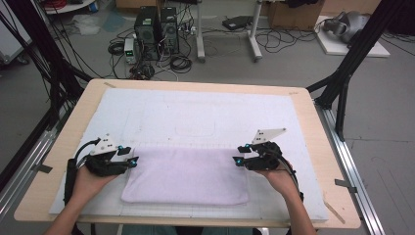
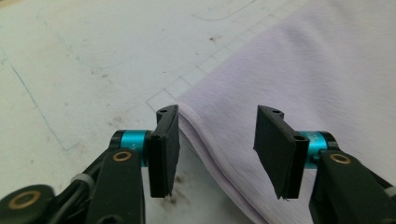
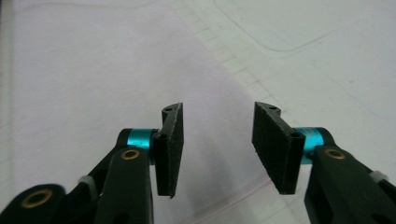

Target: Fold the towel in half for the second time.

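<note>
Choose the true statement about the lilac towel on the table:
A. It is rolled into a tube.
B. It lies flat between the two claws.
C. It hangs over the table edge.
B: the towel lies flat, with the left claw and right claw at its two ends.

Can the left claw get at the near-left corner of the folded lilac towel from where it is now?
Probably yes. The left claw stands open at the towel's left edge, its folded hem lying between the jaws in the left gripper view, and nothing sits on the white mat beside it.
</note>
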`<state>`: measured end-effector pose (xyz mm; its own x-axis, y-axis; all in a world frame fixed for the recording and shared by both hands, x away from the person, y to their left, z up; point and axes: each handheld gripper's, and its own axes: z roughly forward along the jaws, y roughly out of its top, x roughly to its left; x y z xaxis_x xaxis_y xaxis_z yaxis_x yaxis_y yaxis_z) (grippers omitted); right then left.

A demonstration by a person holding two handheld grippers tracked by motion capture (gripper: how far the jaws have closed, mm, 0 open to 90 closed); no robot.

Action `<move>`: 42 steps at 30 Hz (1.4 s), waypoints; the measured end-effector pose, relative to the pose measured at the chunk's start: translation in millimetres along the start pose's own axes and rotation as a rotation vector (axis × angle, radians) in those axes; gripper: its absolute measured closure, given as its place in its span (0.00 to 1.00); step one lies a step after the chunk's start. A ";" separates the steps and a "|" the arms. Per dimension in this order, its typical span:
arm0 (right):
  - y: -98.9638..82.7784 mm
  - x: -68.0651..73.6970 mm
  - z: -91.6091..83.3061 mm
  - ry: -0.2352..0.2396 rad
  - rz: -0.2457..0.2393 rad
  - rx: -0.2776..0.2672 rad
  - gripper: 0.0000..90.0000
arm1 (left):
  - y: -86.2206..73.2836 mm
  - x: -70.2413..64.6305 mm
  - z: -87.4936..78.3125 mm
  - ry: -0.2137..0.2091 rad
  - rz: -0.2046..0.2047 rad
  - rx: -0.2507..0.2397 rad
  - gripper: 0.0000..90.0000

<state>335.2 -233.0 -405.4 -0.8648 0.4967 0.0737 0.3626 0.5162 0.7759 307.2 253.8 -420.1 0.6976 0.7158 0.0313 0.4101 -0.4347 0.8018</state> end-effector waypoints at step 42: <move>60.1 -95.9 3.2 -0.206 0.137 -0.005 0.67 | 102.5 59.3 61.3 0.137 -0.149 -0.030 0.59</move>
<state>441.1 -247.4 -367.8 -0.7181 0.6942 0.0494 0.4696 0.4308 0.7706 426.6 218.2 -372.7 0.5436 0.8393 -0.0098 0.4837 -0.3037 0.8209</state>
